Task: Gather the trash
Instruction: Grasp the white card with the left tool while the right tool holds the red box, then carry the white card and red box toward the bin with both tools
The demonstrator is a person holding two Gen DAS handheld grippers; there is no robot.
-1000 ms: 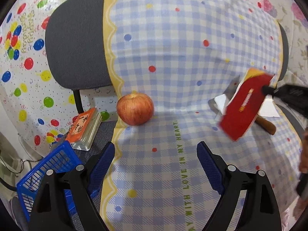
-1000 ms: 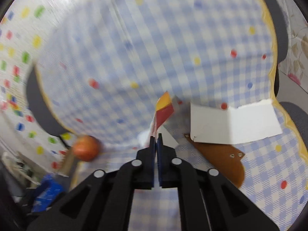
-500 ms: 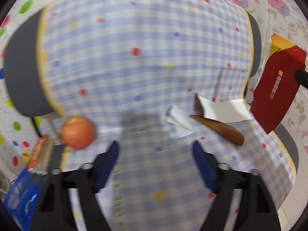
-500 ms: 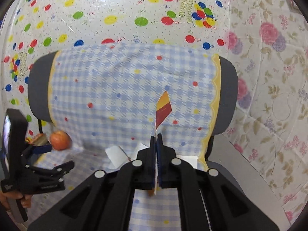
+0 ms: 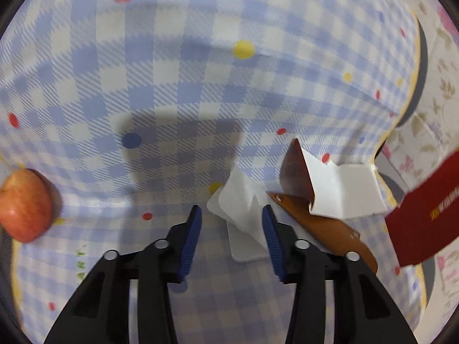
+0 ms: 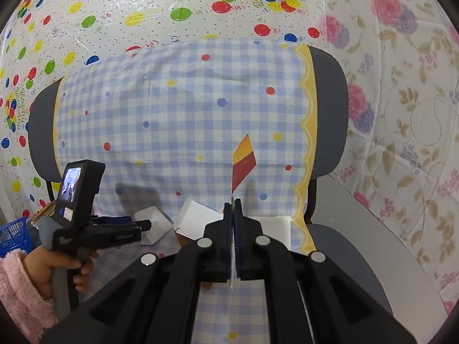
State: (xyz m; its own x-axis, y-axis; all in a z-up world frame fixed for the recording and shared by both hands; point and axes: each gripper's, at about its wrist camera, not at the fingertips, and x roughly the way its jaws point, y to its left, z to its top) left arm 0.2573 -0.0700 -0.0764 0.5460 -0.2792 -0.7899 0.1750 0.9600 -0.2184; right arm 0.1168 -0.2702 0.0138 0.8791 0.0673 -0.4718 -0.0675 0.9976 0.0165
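White crumpled wrapper (image 5: 243,209), lower centre of frame on checked chair cover (image 5: 178,91), straddled by left tool (image 5: 231,238), spread apart for grasping. Red packet (image 6: 243,164), centre frame, clamped edge-on in right tool (image 6: 233,229), raised clear for carrying.

Bright, even indoor lighting; soft grey shadow cast on the checked cloth (image 5: 183,132). Strong fisheye bending, black corners. Slight blur on the apple (image 5: 24,205).

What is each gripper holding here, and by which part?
The right gripper is shut on the red and yellow card's lower edge. The left gripper is open, straddling the white wrapper, holding nothing.
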